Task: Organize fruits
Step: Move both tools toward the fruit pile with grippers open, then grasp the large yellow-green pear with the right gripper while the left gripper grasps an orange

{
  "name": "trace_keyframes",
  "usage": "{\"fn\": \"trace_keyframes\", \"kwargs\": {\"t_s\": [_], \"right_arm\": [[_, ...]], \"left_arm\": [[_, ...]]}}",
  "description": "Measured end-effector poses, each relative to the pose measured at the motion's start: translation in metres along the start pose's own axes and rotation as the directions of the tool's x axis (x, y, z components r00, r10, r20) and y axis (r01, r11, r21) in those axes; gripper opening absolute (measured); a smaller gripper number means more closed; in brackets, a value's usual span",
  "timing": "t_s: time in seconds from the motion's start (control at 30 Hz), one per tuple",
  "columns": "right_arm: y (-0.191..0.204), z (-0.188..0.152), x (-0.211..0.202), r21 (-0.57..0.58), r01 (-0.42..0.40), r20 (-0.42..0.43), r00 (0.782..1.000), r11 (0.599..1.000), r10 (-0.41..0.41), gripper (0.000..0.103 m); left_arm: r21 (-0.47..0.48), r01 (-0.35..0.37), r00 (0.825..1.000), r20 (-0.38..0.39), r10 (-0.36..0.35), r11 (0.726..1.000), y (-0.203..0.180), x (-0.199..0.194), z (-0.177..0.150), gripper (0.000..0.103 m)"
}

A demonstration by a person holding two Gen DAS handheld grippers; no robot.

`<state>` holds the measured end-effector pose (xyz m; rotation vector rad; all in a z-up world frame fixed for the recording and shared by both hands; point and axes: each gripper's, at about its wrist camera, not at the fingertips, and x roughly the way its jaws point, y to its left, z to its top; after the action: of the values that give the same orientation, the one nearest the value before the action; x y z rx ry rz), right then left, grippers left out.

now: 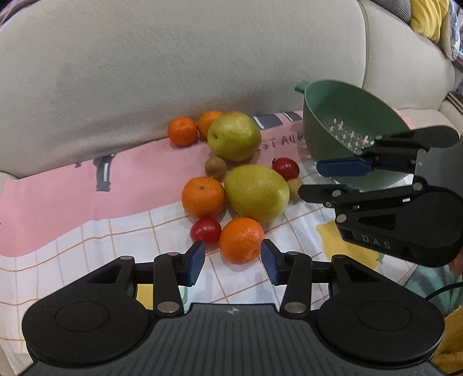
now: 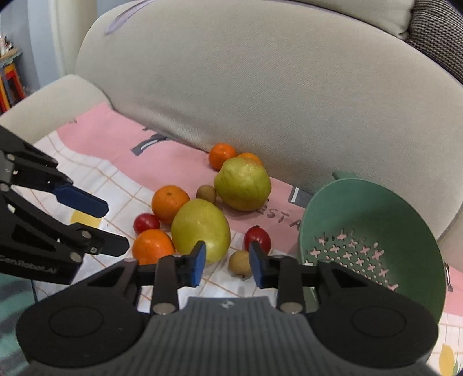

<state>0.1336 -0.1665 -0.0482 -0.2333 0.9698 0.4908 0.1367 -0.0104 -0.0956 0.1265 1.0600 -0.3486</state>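
Note:
A heap of fruit lies on a pink and checked cloth (image 1: 86,202): two big yellow-green pears (image 1: 234,136) (image 1: 257,192), several oranges, two small red fruits (image 1: 206,230) (image 1: 286,167) and two small brown ones. My left gripper (image 1: 233,260) is open, with the nearest orange (image 1: 241,240) just ahead between its fingertips and not touching the pads. My right gripper (image 2: 227,263) is open, its tips on either side of a small brown fruit (image 2: 239,263) lying on the cloth. A green colander (image 2: 376,217) stands tilted to the right with nothing in it.
The beige sofa back (image 1: 173,72) rises right behind the fruit. A sofa armrest (image 2: 43,101) is at the left. The right gripper (image 1: 311,180) reaches in front of the colander (image 1: 347,115) in the left wrist view. A yellow cushion (image 1: 428,17) sits far right.

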Motion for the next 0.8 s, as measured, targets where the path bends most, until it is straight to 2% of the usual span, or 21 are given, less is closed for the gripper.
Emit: {"fn": "trace_keyframes", "kwargs": {"t_s": [0.17, 0.37, 0.47, 0.7, 0.77, 0.8], "right_arm": [[-0.01, 0.0, 0.009, 0.055, -0.016, -0.003, 1.0, 0.998, 0.016, 0.023], [-0.013, -0.003, 0.011, 0.055, -0.024, 0.004, 1.0, 0.998, 0.024, 0.023], [-0.014, -0.006, 0.012, 0.06, -0.033, 0.004, 0.999, 0.998, 0.033, 0.023], [-0.015, -0.003, 0.012, 0.083, -0.085, 0.034, 0.996, 0.993, 0.083, 0.024], [-0.014, 0.0, 0.012, 0.086, -0.107, 0.04, 0.994, 0.991, 0.104, 0.027], [-0.013, 0.002, 0.013, 0.089, -0.114, 0.041, 0.993, 0.989, 0.111, 0.033]], "left_arm": [[0.015, 0.032, 0.999, -0.002, -0.032, 0.999, -0.003, 0.011, -0.001, 0.053], [0.028, 0.048, 0.999, -0.001, -0.048, 0.998, -0.008, 0.028, -0.001, 0.056], [0.037, 0.029, 1.0, 0.01, -0.029, 0.999, -0.011, 0.035, 0.0, 0.061], [0.076, -0.006, 1.0, 0.002, 0.006, 0.997, -0.019, 0.045, 0.003, 0.061], [0.102, -0.024, 1.0, 0.0, 0.024, 0.994, -0.023, 0.046, 0.002, 0.061], [0.122, -0.035, 0.999, 0.0, 0.036, 0.992, -0.025, 0.046, 0.002, 0.061]]}}
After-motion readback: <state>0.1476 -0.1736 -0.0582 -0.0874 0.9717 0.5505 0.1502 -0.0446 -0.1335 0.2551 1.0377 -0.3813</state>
